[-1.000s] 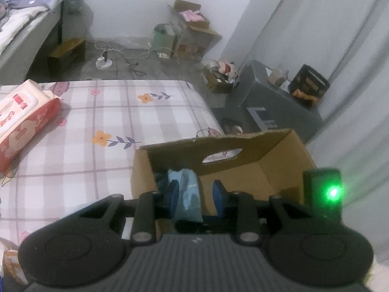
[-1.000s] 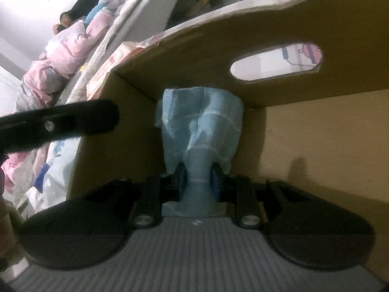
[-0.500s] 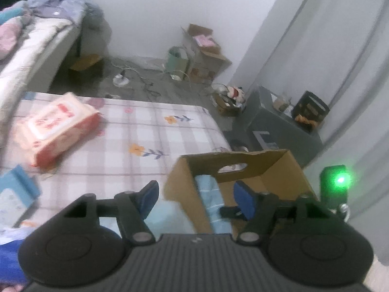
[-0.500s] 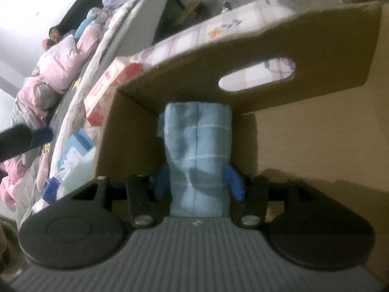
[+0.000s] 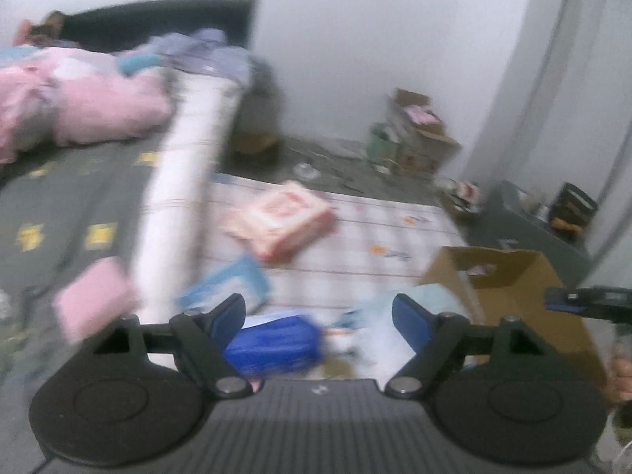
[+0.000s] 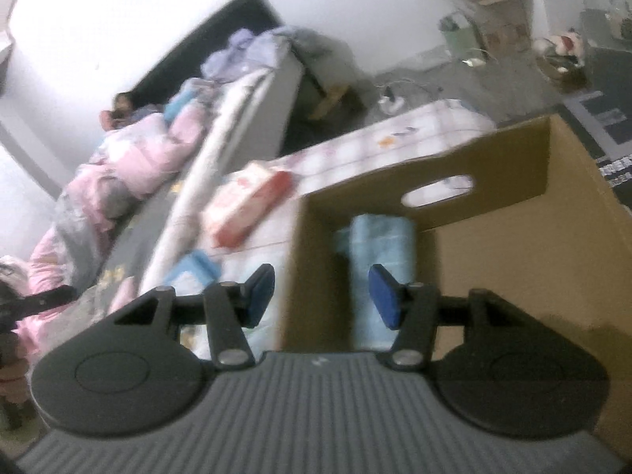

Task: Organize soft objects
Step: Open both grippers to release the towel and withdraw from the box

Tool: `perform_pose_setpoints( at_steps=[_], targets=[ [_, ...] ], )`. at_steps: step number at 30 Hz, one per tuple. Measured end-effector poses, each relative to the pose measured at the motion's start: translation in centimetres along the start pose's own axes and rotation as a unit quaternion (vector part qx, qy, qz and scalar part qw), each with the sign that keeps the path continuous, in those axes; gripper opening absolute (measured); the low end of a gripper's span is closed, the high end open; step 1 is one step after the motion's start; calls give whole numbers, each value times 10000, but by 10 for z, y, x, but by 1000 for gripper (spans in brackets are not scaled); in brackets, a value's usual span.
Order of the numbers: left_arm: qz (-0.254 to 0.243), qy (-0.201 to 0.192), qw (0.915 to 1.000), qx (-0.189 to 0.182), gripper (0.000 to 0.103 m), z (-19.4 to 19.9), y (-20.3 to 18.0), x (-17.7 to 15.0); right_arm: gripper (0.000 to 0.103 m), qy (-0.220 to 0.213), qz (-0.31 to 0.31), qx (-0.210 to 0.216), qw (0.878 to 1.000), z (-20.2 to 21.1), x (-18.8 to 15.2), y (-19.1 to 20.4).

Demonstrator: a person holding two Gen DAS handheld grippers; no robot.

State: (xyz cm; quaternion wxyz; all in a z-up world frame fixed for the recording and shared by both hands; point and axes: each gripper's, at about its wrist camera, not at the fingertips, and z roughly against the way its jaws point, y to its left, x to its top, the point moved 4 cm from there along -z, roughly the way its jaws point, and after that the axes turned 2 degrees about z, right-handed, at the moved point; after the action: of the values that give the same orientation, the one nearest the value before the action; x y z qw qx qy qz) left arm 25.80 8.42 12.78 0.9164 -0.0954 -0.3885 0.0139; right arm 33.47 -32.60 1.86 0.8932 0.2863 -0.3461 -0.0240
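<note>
Bedroom clutter frames a rolled blue towel (image 6: 381,252) now standing released in the cardboard box (image 6: 513,260); right gripper (image 6: 322,296) has let go, fingers apart and empty, while left gripper (image 5: 316,318), jaws opening, swings toward packs still strewn across the checked mattress (image 5: 355,229)

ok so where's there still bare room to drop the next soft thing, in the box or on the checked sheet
Roomiest: the cardboard box floor right of the rolled blue towel. The checked sheet is bare between the pink wipes pack and its far end. The near edge, by the blue packets, is crowded.
</note>
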Motion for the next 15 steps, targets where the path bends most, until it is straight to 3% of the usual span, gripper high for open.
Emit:
perform_pose_setpoints(
  at_steps=[7,15],
  targets=[
    [277,-272,9972,646,82,38,69,-36,52,614,216,903,9938,-24,-18,87],
    [227,-210,9928,1156,75,21,121,-58,52,1380,664,1641,9745,-101,-25,203]
  ],
)
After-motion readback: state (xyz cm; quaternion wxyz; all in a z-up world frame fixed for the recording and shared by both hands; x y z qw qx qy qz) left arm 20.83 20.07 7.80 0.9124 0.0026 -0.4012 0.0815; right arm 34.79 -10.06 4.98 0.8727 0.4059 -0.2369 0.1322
